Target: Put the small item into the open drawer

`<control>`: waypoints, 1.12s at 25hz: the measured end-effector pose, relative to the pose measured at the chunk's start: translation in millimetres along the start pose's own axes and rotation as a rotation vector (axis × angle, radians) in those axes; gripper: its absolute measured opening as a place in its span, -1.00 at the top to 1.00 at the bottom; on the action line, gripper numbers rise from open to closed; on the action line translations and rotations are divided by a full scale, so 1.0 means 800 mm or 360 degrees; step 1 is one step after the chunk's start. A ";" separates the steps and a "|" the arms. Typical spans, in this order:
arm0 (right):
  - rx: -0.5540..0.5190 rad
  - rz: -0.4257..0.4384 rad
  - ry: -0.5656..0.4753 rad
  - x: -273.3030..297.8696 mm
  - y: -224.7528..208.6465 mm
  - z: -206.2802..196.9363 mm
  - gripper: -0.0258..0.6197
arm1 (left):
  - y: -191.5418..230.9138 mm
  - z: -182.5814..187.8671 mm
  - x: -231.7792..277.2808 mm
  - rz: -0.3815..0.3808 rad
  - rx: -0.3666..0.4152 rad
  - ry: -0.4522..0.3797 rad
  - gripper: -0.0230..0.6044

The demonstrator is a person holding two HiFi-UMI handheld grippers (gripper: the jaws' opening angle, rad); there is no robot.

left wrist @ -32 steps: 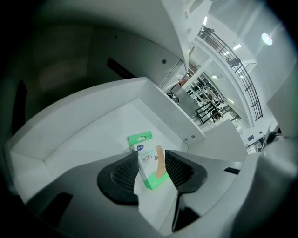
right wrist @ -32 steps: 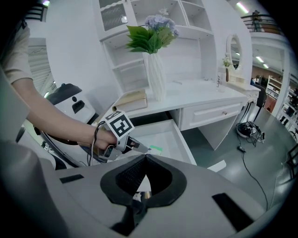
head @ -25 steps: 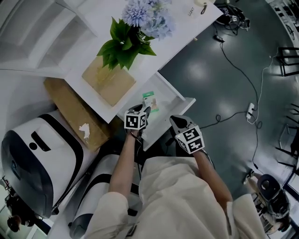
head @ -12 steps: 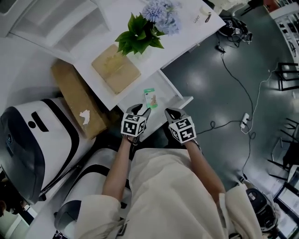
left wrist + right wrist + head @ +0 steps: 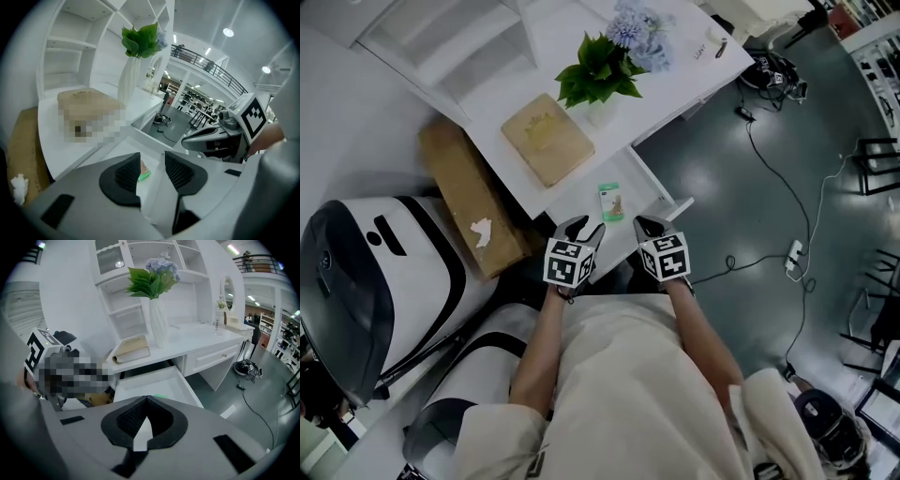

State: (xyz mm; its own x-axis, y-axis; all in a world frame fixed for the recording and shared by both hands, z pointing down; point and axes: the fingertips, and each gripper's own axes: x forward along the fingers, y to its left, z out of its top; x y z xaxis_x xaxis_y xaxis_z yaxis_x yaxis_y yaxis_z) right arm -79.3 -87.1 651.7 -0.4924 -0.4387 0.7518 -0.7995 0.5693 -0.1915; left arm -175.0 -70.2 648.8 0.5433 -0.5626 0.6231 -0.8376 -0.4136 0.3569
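Note:
A small green-edged packet (image 5: 611,201) lies flat inside the open white drawer (image 5: 652,188) of the white desk. In the left gripper view the same packet (image 5: 143,172) shows just past the jaws on the drawer floor. My left gripper (image 5: 585,229) is open and empty, held at the drawer's near edge, short of the packet. My right gripper (image 5: 644,226) is shut with nothing between its jaws, beside the left one at the drawer front. In the right gripper view only a green sliver of the packet (image 5: 161,396) shows above my right gripper (image 5: 146,404).
On the desk top stand a vase of green leaves and blue flowers (image 5: 606,70) and a tan book (image 5: 547,139). A cardboard box (image 5: 472,209) leans left of the desk. Cables (image 5: 773,112) run over the dark floor at the right. White shelves (image 5: 450,37) rise behind.
Both grippers have drawn back a little towards the person's body; the packet stays in the drawer. The head camera has shifted, so the desk sits higher in the view.

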 end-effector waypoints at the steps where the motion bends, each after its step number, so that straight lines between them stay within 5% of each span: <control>1: 0.0010 -0.0001 -0.0009 0.002 0.002 0.000 0.85 | 0.002 0.000 -0.002 0.0017 0.0007 -0.0009 0.39; 16: 0.0046 -0.0042 -0.0055 -0.003 0.001 -0.011 0.85 | -0.013 -0.010 -0.001 -0.0019 0.0120 -0.0009 0.87; 28: 0.0041 -0.0020 -0.0035 0.001 0.008 -0.023 0.85 | -0.007 -0.028 -0.015 0.0012 0.0054 0.0002 0.87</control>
State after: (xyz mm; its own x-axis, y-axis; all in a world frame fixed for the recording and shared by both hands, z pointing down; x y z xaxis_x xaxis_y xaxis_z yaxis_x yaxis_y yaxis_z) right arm -78.2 -70.9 662.6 -0.4894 -0.4612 0.7401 -0.8142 0.5455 -0.1985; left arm -178.4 -45.2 654.8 0.5369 -0.5648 0.6267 -0.8392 -0.4334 0.3284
